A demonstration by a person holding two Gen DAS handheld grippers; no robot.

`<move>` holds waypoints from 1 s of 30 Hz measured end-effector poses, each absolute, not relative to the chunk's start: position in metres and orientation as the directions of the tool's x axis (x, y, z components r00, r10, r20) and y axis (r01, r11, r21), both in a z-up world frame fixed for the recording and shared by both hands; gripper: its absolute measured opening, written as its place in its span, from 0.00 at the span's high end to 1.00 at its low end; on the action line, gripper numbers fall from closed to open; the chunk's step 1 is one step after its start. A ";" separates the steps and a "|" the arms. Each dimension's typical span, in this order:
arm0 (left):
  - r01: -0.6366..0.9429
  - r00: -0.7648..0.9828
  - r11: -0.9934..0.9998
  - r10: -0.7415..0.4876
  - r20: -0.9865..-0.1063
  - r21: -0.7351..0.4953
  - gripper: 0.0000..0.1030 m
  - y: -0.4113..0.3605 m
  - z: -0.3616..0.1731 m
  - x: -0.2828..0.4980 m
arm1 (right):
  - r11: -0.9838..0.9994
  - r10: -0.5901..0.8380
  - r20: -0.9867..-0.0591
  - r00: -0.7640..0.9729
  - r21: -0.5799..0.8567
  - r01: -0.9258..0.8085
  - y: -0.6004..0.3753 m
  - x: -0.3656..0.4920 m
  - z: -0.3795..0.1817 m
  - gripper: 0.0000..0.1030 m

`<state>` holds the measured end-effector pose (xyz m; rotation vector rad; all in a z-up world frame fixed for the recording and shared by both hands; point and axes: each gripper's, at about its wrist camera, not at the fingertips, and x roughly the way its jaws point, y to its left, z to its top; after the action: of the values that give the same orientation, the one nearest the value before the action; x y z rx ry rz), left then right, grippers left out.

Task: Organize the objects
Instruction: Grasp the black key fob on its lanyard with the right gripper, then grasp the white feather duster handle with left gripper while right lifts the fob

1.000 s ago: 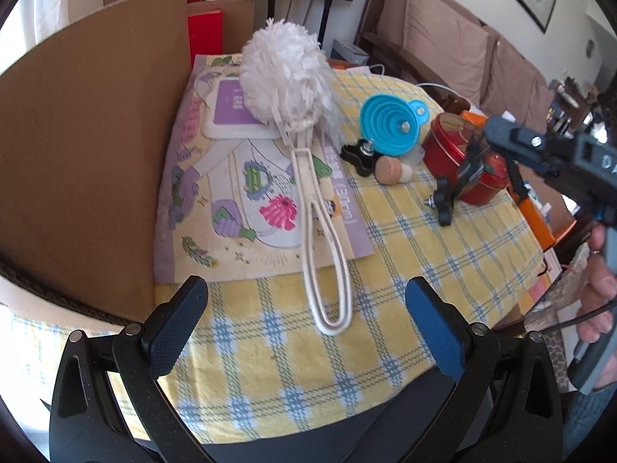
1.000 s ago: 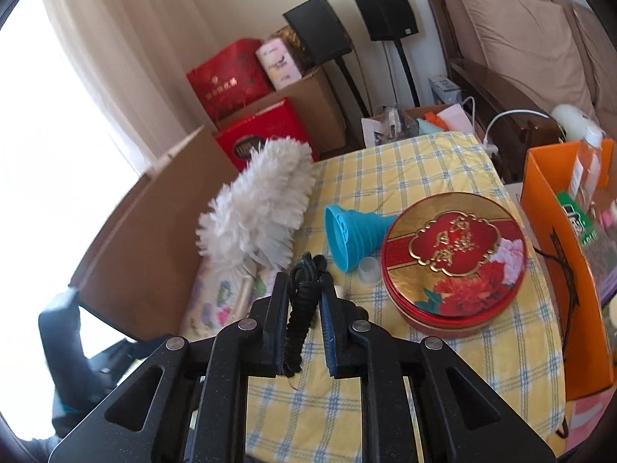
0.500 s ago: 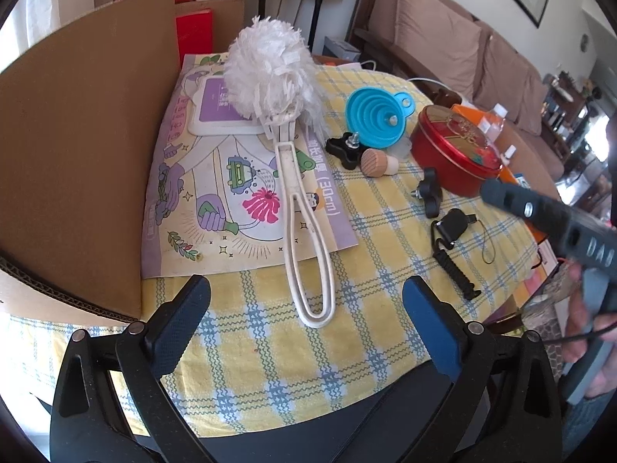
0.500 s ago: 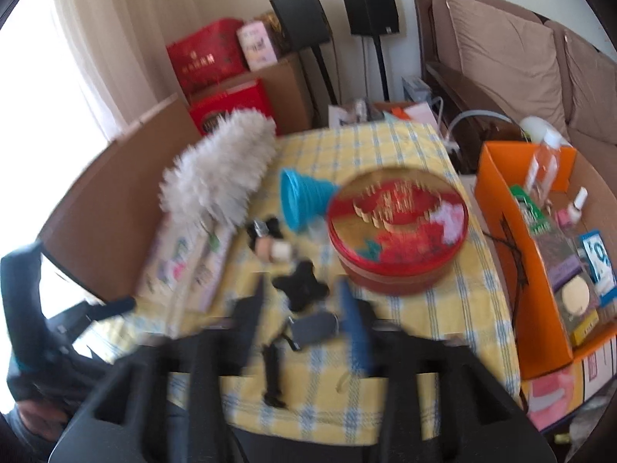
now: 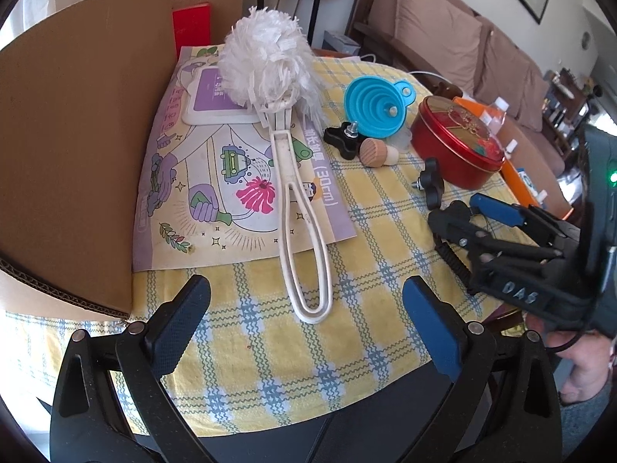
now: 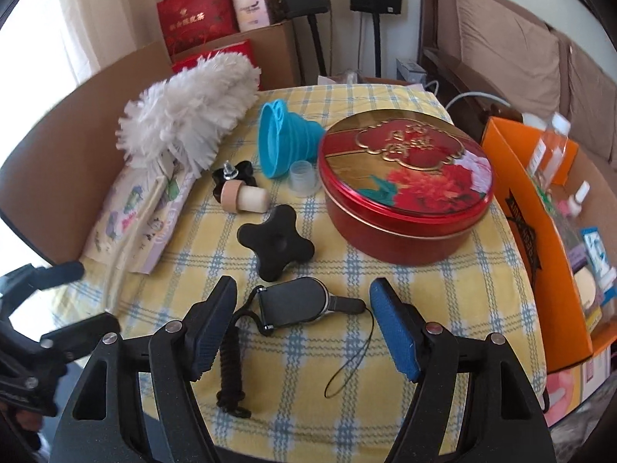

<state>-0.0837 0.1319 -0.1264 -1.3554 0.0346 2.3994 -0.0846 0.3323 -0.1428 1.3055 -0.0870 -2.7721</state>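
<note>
Yellow checked tablecloth covers the table. Right gripper, jaws just opened and apart, straddles a black oval fob trailing a braided cord, seemingly untouched. It looks light and stiff-bodied; grasp the body, not the limp cord. Left gripper gapes empty over a white duster.

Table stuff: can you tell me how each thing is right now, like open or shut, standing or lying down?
Tin: lid on.
Funnel: on its side.
Cork: lying down.
Duster: lying flat.
Black pouch: lying flat, let go.
Right gripper: open, jaws just opened.
Left gripper: open, empty.
</note>
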 end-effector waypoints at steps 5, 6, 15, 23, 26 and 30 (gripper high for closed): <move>-0.338 -0.460 -0.926 0.320 -0.828 -0.170 0.04 0.132 -0.125 -0.084 | -0.996 -0.060 -0.759 -0.648 0.006 0.086 0.320 -0.083 -0.144 0.61; -0.339 -0.461 -0.925 0.322 -0.827 -0.171 0.04 0.132 -0.125 -0.084 | -0.996 -0.060 -0.758 -0.649 0.006 0.084 0.320 -0.082 -0.144 0.62; -0.352 -0.466 -0.920 0.330 -0.821 -0.170 0.04 0.133 -0.119 -0.081 | -0.989 -0.141 -0.758 -0.637 0.136 0.058 0.338 -0.083 -0.141 0.92; -0.353 -0.472 -0.920 0.332 -0.817 -0.170 0.04 0.133 -0.114 -0.083 | -0.984 -0.158 -0.729 -0.667 0.170 0.047 0.340 -0.071 -0.124 0.93; -0.355 -0.484 -0.921 0.330 -0.810 -0.162 0.04 0.134 -0.110 -0.085 | -0.984 -0.157 -0.697 -0.700 0.175 0.047 0.342 -0.066 -0.104 0.93; -0.338 -0.505 -0.927 0.323 -0.801 -0.161 0.04 0.137 -0.104 -0.095 | -0.980 -0.166 -0.646 -0.745 0.189 0.054 0.345 -0.060 -0.074 0.93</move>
<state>-0.0952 0.1366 -0.1042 -1.2916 0.0229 2.4375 -0.0598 0.3447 -0.0741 1.0663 -0.2403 -2.8192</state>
